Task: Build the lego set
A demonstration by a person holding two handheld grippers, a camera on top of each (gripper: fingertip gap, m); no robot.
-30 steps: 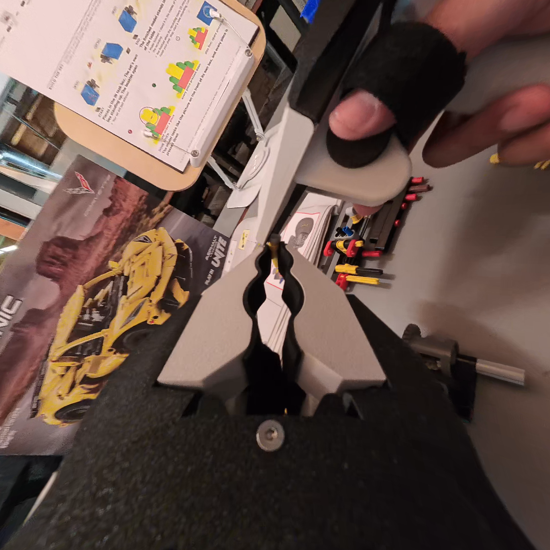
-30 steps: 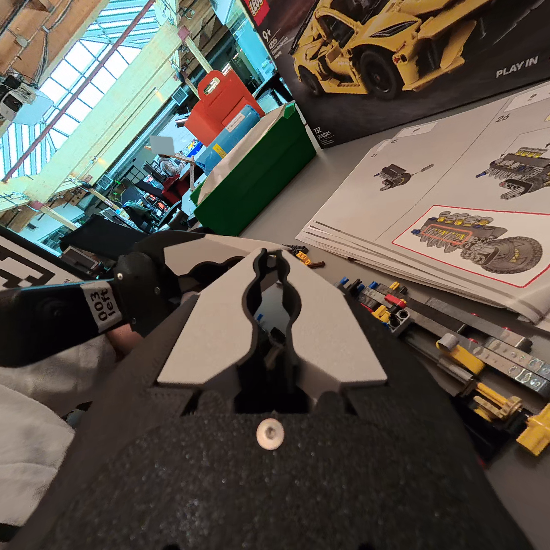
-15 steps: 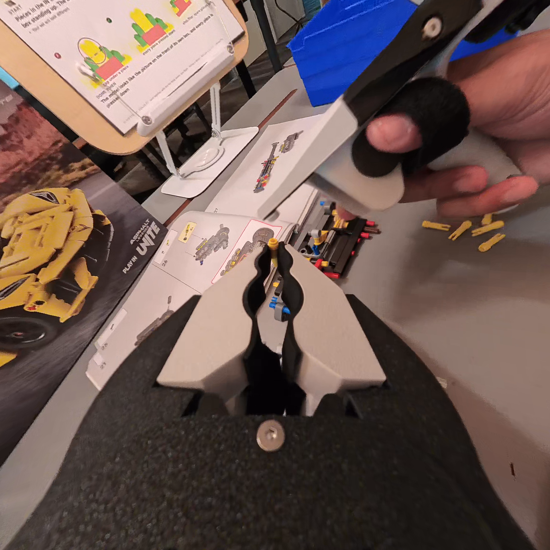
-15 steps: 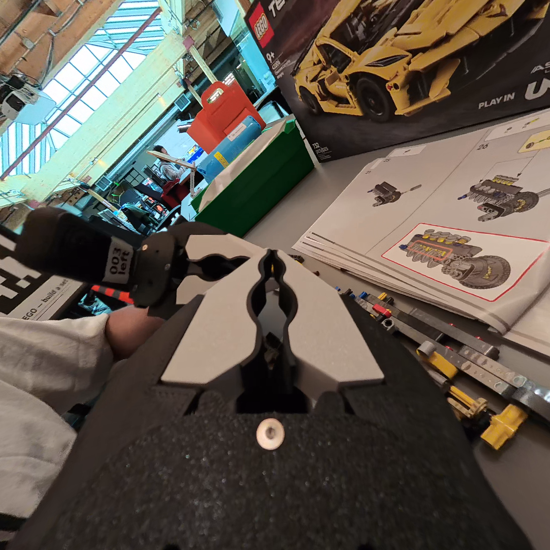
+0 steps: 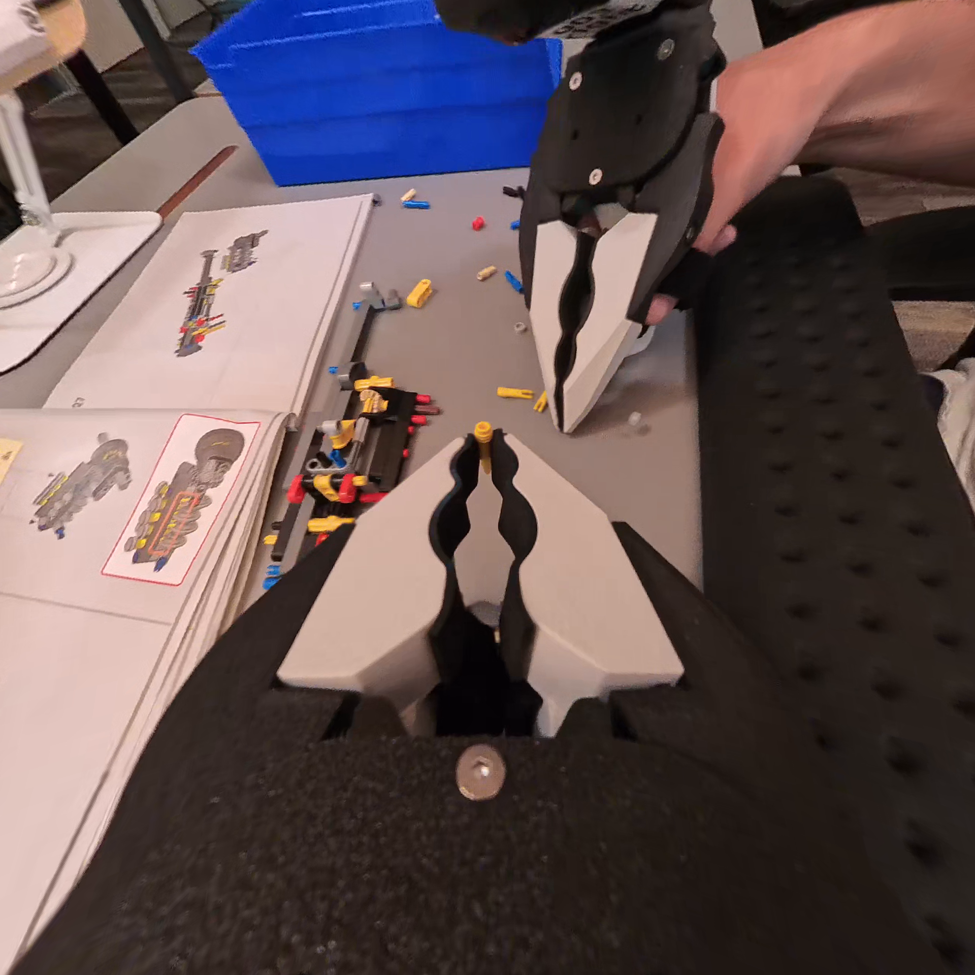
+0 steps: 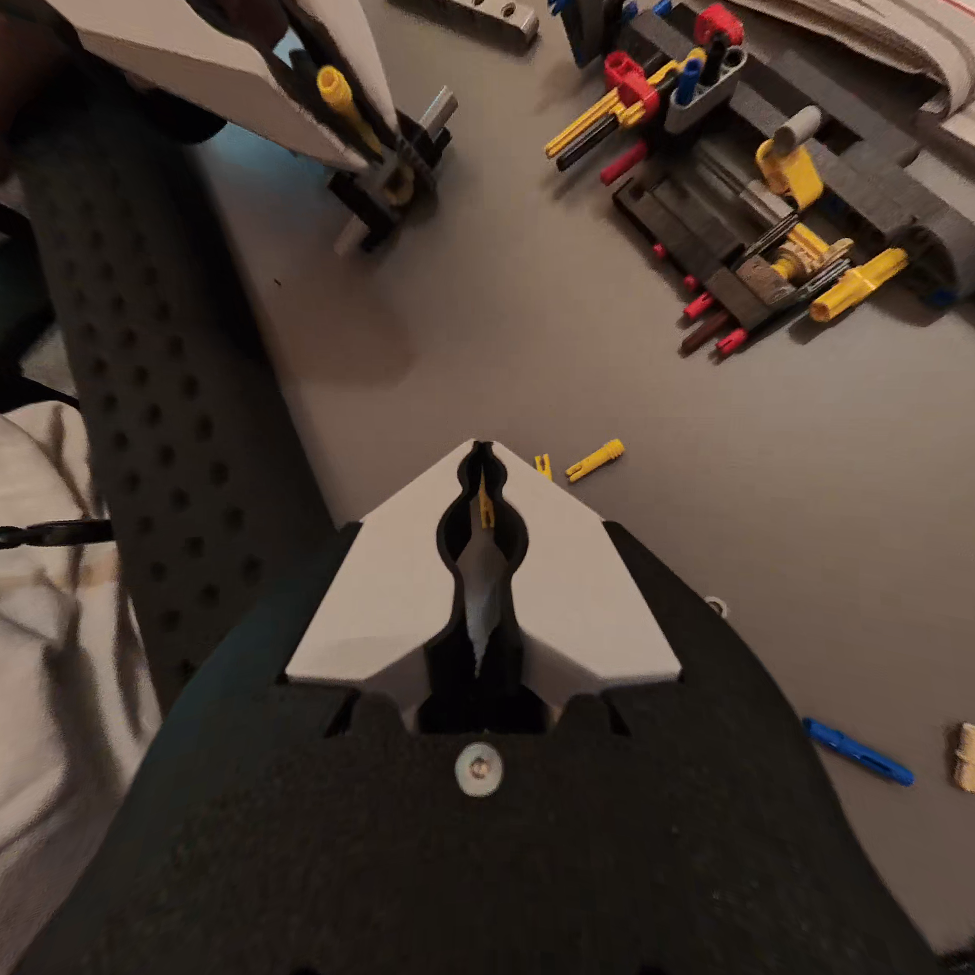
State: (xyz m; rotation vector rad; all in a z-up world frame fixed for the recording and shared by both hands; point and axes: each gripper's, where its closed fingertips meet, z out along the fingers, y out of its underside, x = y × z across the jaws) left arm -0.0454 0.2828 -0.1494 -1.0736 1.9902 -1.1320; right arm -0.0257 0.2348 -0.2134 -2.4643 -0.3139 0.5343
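Left wrist view now looks down on the grey bench (image 5: 607, 501) instead of the box. The half-built lego chassis (image 5: 364, 453) lies beside the instruction booklet (image 5: 132, 501). The right gripper (image 5: 560, 422) has dropped to the bench, clamped on a yellow pin (image 6: 484, 507). The left gripper (image 5: 483, 438) still pinches a yellow axle (image 5: 483, 443).

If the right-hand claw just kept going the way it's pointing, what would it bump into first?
Most likely the bare grey table. The right gripper points steeply down, its tips almost at the surface, shut on a small yellow pin. Another yellow pin lies just beside the tips, though depth is hard to judge.
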